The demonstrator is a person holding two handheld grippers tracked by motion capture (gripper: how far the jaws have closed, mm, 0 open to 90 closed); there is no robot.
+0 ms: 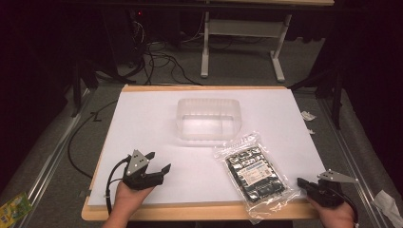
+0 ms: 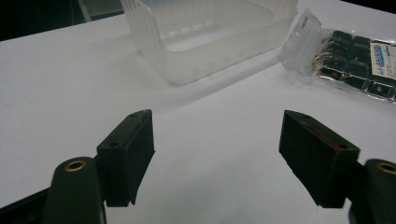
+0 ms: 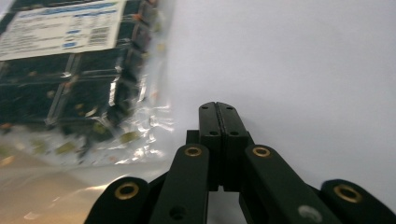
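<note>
A clear plastic packet of dark pieces with a white label (image 1: pixel 255 173) lies flat on the white sheet at the front right, one corner hanging past the table edge. Behind it stands an empty translucent plastic tub (image 1: pixel 208 118). My left gripper (image 1: pixel 158 162) hovers at the front left, open, nothing between its fingers (image 2: pixel 128 156); its view looks at the tub (image 2: pixel 205 37) and the packet's end (image 2: pixel 345 56). My right gripper (image 1: pixel 301 182) rests at the front right edge, shut and empty, just right of the packet (image 3: pixel 70 74).
The white sheet (image 1: pixel 142 123) covers a wooden tabletop (image 1: pixel 199 211). Cables (image 1: pixel 78 142) trail off the left side onto the grey floor. A white table frame (image 1: pixel 242 42) stands beyond. Paper scraps (image 1: pixel 308 115) lie on the floor at right.
</note>
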